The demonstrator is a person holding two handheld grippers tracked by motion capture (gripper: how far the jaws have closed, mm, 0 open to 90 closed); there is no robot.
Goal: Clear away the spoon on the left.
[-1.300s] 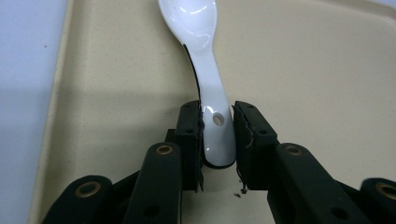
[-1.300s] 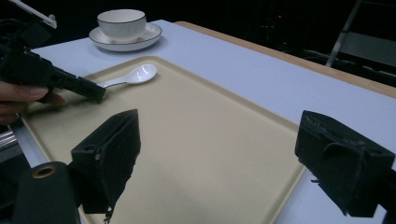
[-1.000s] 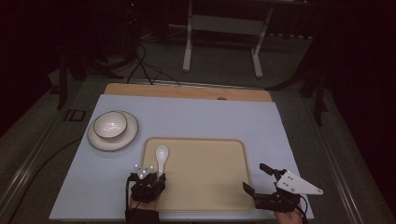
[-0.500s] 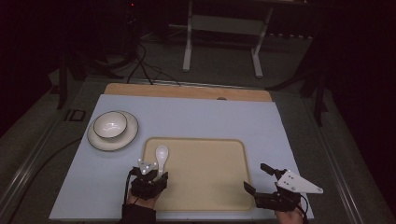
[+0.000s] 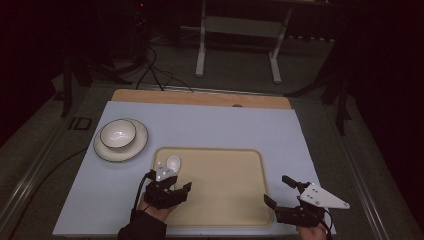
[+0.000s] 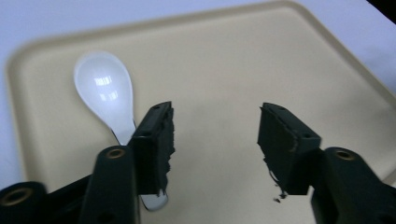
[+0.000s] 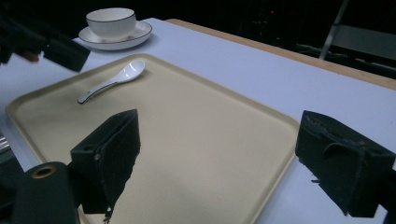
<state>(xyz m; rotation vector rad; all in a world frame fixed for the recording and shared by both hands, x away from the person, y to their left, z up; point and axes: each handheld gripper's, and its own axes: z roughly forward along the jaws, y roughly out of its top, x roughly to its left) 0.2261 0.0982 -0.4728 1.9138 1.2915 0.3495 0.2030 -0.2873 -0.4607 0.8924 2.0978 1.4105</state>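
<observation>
A white ceramic spoon (image 5: 172, 162) lies in the far left corner of a beige tray (image 5: 225, 200), bowl end pointing away from me. My left gripper (image 5: 170, 184) hovers just behind the spoon's handle and is open. In the left gripper view, the spoon (image 6: 105, 91) runs under the left jaw, and nothing is between the jaws of the gripper (image 6: 215, 126). My right gripper (image 5: 276, 190) is at the tray's near right corner, open and holding nothing. The right gripper view looks across the tray (image 7: 196, 135) between the wide jaws of the gripper (image 7: 219, 140), toward the spoon (image 7: 114, 79).
A white bowl (image 5: 118, 133) with a dark rim stands on a saucer (image 5: 137, 147) to the left of the tray, on the pale blue table cover (image 5: 210, 125). A wooden strip (image 5: 200, 98) runs along the far edge. Dark floor, cables and a stand lie beyond.
My left gripper has shifted a little forward and to the right, over the tray's near left part. The spoon and the right gripper have stayed where they were.
</observation>
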